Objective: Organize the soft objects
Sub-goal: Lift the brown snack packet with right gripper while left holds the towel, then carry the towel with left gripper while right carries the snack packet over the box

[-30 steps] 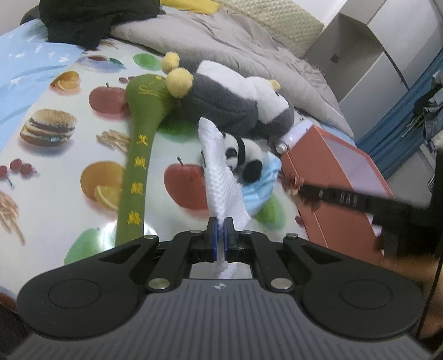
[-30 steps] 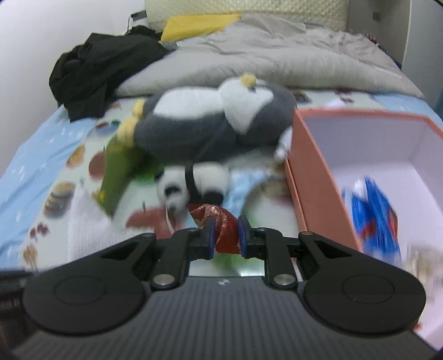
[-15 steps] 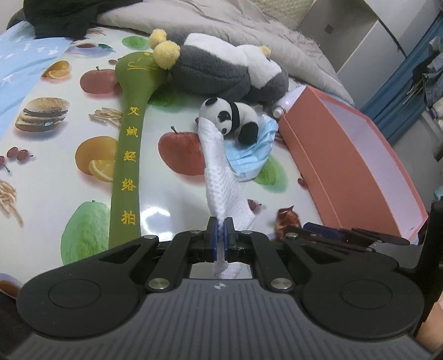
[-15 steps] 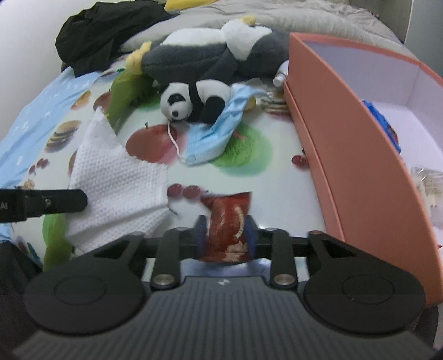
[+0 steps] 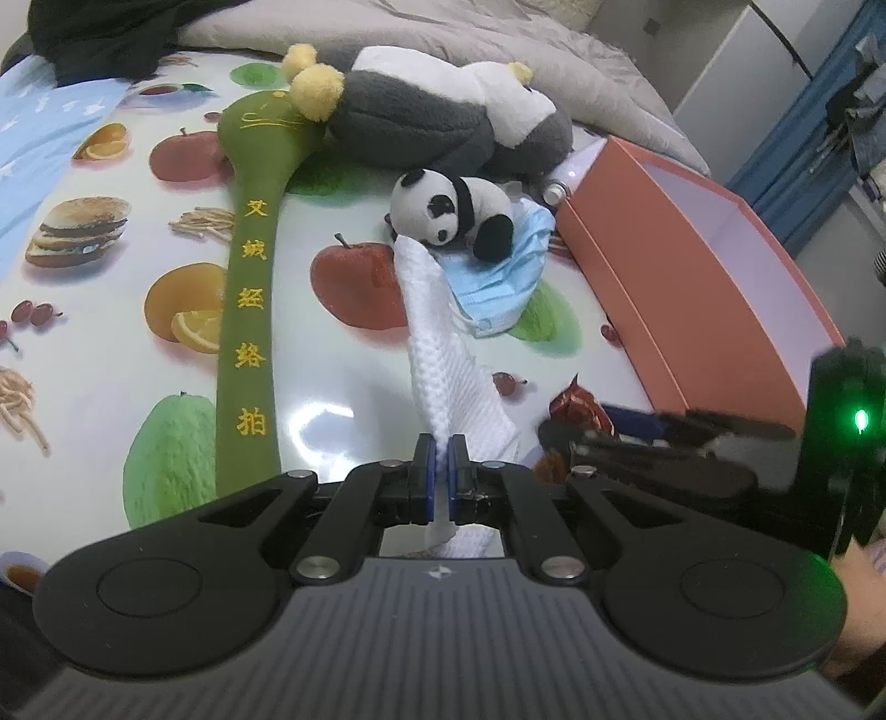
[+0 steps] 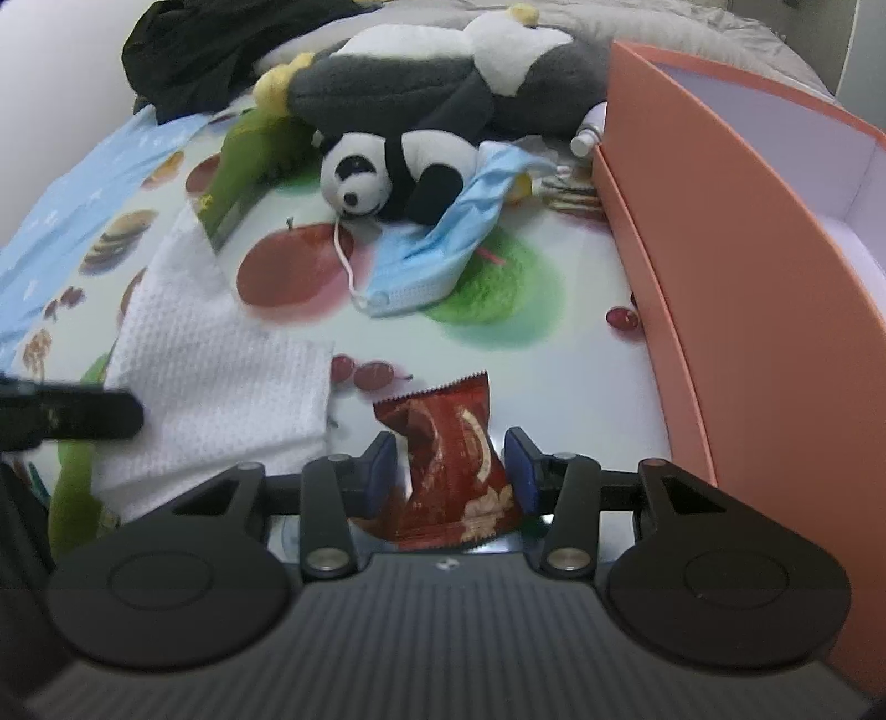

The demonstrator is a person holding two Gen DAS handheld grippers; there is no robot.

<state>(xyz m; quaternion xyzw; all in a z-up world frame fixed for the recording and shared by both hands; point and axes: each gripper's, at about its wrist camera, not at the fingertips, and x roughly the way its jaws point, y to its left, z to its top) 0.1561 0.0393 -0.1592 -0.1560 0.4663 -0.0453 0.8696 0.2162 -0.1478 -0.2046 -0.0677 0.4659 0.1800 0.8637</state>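
Note:
My left gripper (image 5: 441,448) is shut on a white waffle cloth (image 5: 437,332), which stretches away toward a small panda plush (image 5: 448,213). The cloth also shows in the right wrist view (image 6: 216,371). My right gripper (image 6: 451,462) is open, its jaws on either side of a red snack packet (image 6: 448,465) that lies on the fruit-print tablecloth (image 6: 526,376). The packet also shows in the left wrist view (image 5: 576,407). The panda (image 6: 387,174) lies on a blue face mask (image 6: 443,243). A large grey-and-white plush (image 6: 443,83) and a long green massage stick (image 5: 249,288) lie behind.
An orange box (image 6: 736,266) with a pale inside stands open at the right, also in the left wrist view (image 5: 692,266). A small white bottle (image 6: 587,133) lies against its far corner. Black clothing (image 6: 221,50) and a grey duvet (image 5: 498,33) lie at the back.
My right gripper has opened and let go of the red snack packet, which now lies on the tablecloth between the jaws. My left gripper has drawn back, still holding the cloth.

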